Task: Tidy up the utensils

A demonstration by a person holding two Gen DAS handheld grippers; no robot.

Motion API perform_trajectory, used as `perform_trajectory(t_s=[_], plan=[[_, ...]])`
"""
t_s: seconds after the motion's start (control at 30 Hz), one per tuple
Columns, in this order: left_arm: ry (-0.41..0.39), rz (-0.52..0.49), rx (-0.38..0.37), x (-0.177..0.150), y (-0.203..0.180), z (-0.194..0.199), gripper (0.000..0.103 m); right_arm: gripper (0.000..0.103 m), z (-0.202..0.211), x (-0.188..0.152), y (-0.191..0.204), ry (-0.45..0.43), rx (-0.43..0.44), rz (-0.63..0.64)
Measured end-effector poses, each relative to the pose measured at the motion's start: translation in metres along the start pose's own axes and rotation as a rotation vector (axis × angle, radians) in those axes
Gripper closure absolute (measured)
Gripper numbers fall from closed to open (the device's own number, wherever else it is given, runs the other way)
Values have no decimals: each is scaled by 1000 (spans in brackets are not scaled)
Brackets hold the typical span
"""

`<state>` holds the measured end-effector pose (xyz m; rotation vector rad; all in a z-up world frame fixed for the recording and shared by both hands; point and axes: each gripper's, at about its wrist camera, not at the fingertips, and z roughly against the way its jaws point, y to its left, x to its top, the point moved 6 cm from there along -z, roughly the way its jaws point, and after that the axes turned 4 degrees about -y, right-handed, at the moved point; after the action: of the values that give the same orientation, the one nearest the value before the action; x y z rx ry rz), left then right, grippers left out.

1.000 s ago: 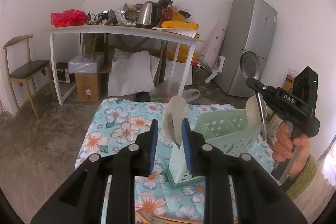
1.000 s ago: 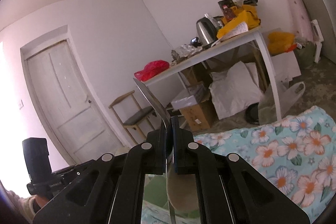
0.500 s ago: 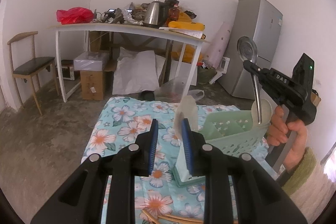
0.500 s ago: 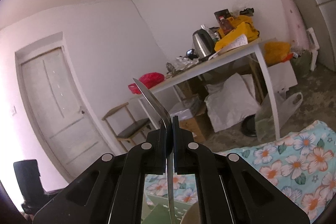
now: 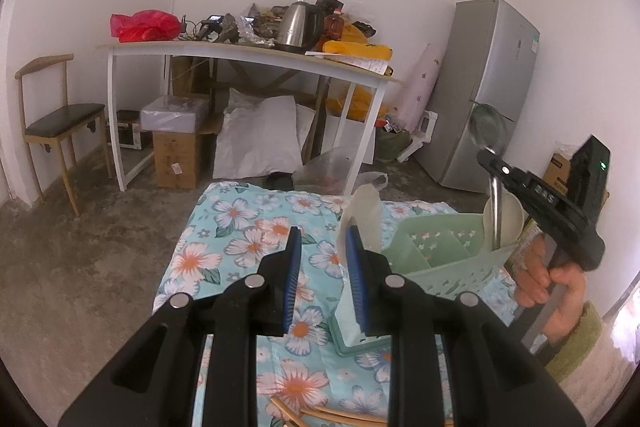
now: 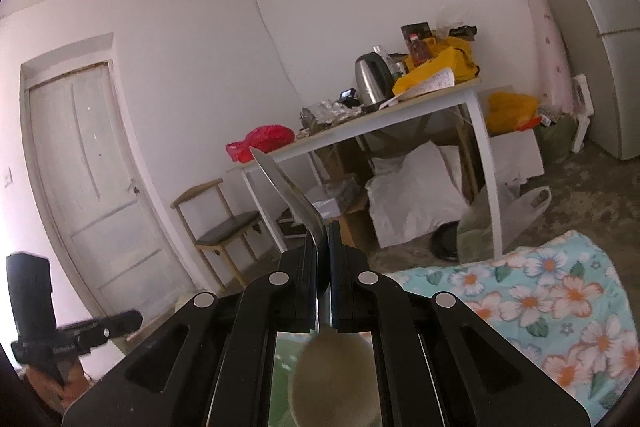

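A light green utensil caddy stands on the flowered cloth. My right gripper is shut on a metal spoon, bowl up, with its handle reaching down into the caddy's right compartment beside a cream spoon. In the right wrist view the metal spoon sticks up between the shut fingers, and the cream spoon shows below. My left gripper is open and empty, just left of the caddy. Another cream spoon stands behind its right finger.
Wooden chopsticks lie on the cloth at the near edge. Behind stands a white table with a kettle and clutter, boxes and bags under it, a chair at left and a fridge at right.
My right gripper has lowered the metal spoon so its handle goes deeper into the caddy. My left gripper has drawn back and risen a little, still open.
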<state>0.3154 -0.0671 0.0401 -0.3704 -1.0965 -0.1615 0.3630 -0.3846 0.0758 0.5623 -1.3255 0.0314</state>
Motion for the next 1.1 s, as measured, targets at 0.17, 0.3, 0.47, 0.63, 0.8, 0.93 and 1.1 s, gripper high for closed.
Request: perform_trajectory(t_s=[0.17,0.3,0.47,0.63,0.8,0.93,1.1], plan=[[2,5,-10,-2,-3,-1,81,98,19,-5,5,23,-27,73],[0,6,-20,-2,-7,1,81,96,38,-8,6,31,-57,104],[-2,6,-28,-3,-12,6,81,95,59,-11,5,35,-74,94],[-6,4,-33,-3,-14,11,81,89,75,-6,5,21,-77,74],[-11,1,-33,-2,-16,16,81,79,92,1,7,-2,-62,37],[-15,2,-36,0,-17,21,77,66,89,11,18,11,-40,31],[-17,3,-35,1,-17,24,74,57,69,19,39,46,-16,77]])
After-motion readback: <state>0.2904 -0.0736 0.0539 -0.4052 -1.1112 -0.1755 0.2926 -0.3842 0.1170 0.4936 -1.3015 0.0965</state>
